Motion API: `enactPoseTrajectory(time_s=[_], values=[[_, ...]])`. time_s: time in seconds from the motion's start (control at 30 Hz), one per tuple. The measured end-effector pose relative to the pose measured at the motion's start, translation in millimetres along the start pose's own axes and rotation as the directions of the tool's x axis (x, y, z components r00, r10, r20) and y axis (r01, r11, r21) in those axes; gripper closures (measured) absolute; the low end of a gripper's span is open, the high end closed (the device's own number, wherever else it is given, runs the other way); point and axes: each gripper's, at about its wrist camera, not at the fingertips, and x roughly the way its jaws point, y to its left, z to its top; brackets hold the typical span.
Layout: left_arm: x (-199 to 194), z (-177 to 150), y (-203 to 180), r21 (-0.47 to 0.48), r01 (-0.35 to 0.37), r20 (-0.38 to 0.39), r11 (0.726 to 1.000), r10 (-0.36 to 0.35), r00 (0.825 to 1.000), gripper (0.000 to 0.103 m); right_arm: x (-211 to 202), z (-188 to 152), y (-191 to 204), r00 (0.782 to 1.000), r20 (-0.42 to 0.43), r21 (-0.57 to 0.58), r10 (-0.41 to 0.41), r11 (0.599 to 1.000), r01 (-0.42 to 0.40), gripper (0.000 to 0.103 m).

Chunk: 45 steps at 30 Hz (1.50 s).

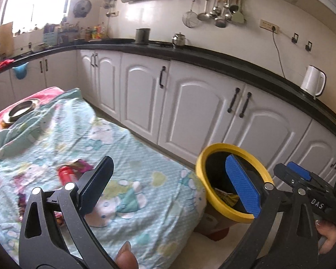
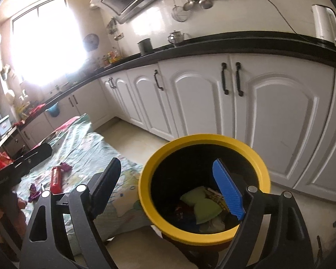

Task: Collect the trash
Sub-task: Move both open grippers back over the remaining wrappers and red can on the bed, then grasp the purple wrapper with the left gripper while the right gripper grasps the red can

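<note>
Trash remains on the patterned bed sheet [image 1: 134,148]: a red wrapper [image 2: 56,178] and purple scraps [image 2: 33,190] lie near the sheet's left part, well apart from the yellow-rimmed bin [image 2: 145,179], which stands just beside the sheet's right edge. Left gripper [image 1: 170,186] has its jaws spread wide and holds nothing. Right gripper [image 2: 168,188] hangs over the bin, jaws likewise apart and empty. Green and mixed trash [image 2: 201,206] lies inside the bin.
</note>
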Motion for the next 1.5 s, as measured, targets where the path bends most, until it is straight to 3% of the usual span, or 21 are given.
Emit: enactPoseTrajectory(time_s=[0.33,0.87,1.17,1.5], values=[[-23,0,32,-0.003,-0.104,0.067,0.995,0.104,0.992,0.011,4,-1,42,0.997,-0.017,-0.070,0.069,0.995,-0.070,0.021],[-44,-7,89,-0.082,-0.216,0.081,0.973,0.223,0.972,0.011,26,-13,120,0.975,-0.107,-0.201,0.193,0.957,-0.211,0.020],[-55,-17,132,-0.133,-0.286,0.056,0.949,0.295,0.954,0.011,46,-24,165,0.952,-0.177,-0.249,0.251,0.924,-0.290,0.020],[-63,-32,199,-0.221,-0.359,-0.029,0.907,0.362,0.932,0.011,88,-32,218,0.919,-0.268,-0.292,0.291,0.884,-0.365,0.019]])
